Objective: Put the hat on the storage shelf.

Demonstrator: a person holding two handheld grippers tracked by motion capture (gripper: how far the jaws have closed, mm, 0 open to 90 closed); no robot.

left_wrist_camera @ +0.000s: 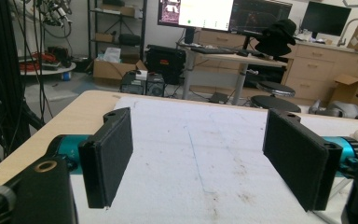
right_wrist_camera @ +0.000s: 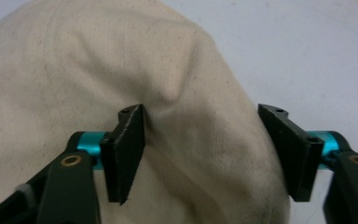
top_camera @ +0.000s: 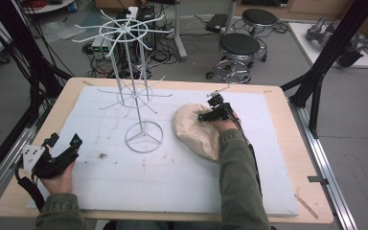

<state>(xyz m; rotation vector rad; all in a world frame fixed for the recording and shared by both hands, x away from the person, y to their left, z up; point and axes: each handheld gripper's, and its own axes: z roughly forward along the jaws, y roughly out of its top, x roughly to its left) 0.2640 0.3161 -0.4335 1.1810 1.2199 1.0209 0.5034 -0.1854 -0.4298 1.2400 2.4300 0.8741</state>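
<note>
A cream-coloured cloth hat (top_camera: 195,130) lies on the white foam sheet (top_camera: 172,177) that covers the wooden table (top_camera: 287,124), right of the sheet's middle and just to the right of the round base of a white wire display stand (top_camera: 143,136). The right gripper (top_camera: 210,114) sits on the far upper part of the hat, its tips pressed down into the fabric, with the person's right hand and green sleeve coming up over the hat's near side. In the right gripper view the hat (right_wrist_camera: 74,70) swells up between and beyond the two black jaws: the left pad bears against a fold of the cloth, which puckers just above it, while the right pad stands at the hat's outer edge, with the foam sheet (right_wrist_camera: 317,46) showing past it. The jaws are parted around a ridge of the fabric and whether both pads already pinch it I cannot tell. The left gripper (top_camera: 60,155) rests near the left front corner of the sheet, well apart from the hat, held in the person's left hand. In the left gripper view its jaws stand wide apart with only the bare, scuffed foam sheet (left_wrist_camera: 200,154) between them.
</note>
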